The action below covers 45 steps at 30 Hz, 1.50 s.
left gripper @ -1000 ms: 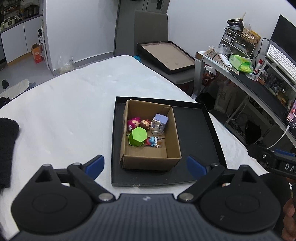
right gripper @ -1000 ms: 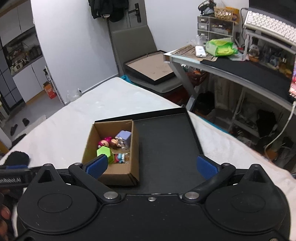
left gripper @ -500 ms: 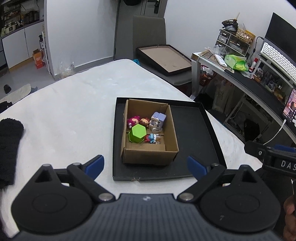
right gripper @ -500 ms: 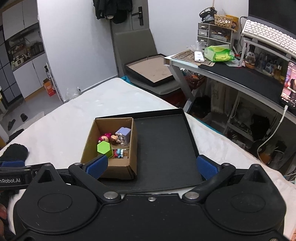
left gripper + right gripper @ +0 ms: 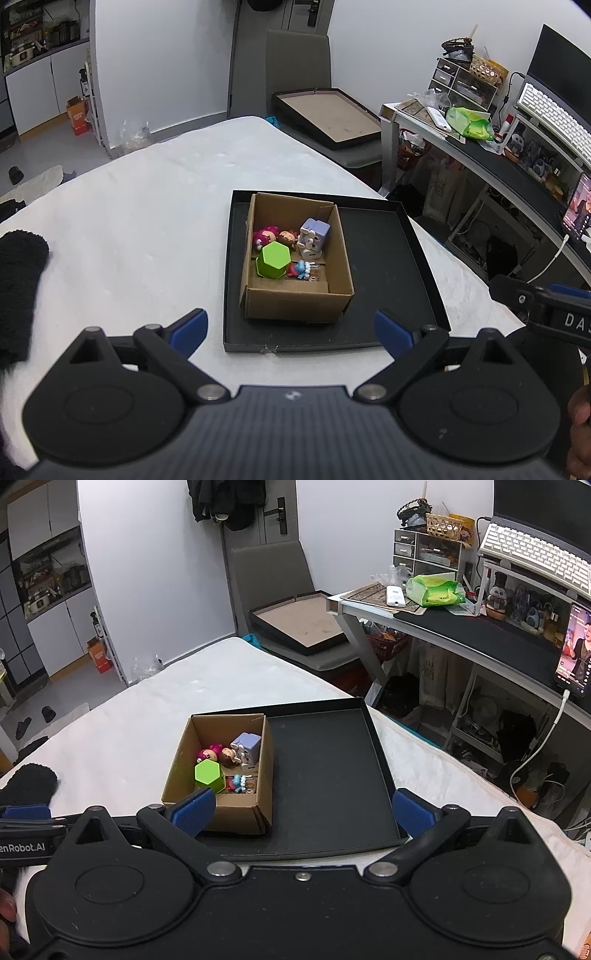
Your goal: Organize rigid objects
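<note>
A brown cardboard box stands in the left half of a shallow black tray on the white table. Inside lie a green hexagonal block, a lilac cube figure, two small doll figures and a small blue and red figure. My left gripper is open and empty, held back above the tray's near edge. My right gripper is open and empty, also back from the tray; the box and green block show there too.
A black fuzzy cloth lies at the table's left edge. A grey chair holding a framed board stands beyond the table. A cluttered desk with keyboard and phone runs along the right.
Both grippers have drawn back and up from the tray, so the box looks smaller and farther. Both stay open. The toys in the box have not moved.
</note>
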Tool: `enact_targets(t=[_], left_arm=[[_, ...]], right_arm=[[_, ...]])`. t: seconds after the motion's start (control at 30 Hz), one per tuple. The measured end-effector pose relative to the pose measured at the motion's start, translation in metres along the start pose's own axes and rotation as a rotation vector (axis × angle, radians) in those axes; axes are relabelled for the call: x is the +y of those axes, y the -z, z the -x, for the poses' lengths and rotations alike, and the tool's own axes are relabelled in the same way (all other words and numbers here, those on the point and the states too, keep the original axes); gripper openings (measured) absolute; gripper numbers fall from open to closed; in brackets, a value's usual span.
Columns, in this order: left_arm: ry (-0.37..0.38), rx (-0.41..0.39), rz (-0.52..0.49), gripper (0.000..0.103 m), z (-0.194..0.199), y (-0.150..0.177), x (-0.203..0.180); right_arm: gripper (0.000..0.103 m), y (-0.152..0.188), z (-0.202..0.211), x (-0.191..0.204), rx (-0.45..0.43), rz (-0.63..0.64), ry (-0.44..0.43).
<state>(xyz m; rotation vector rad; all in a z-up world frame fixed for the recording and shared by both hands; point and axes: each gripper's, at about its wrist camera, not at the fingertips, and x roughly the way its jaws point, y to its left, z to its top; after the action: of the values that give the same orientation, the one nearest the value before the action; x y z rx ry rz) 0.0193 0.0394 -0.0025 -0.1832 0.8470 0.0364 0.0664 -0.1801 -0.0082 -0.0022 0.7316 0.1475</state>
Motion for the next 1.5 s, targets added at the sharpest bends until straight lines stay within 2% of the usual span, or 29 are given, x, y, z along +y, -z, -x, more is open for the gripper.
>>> enact_targets(t=[0.93, 1.5], left_arm=[[-0.005, -0.008, -0.009, 0.096, 0.0061, 0.0059, -0.0032], [-0.008, -0.01, -0.018, 0.096, 0.0077, 0.0044, -0.008]], right_arm=[[0.103, 0.0034, 0.0081, -0.0023, 0.002, -0.021, -0.04], [0.103, 0.0042, 0.0088, -0.0009, 0.003, -0.019, -0.032]])
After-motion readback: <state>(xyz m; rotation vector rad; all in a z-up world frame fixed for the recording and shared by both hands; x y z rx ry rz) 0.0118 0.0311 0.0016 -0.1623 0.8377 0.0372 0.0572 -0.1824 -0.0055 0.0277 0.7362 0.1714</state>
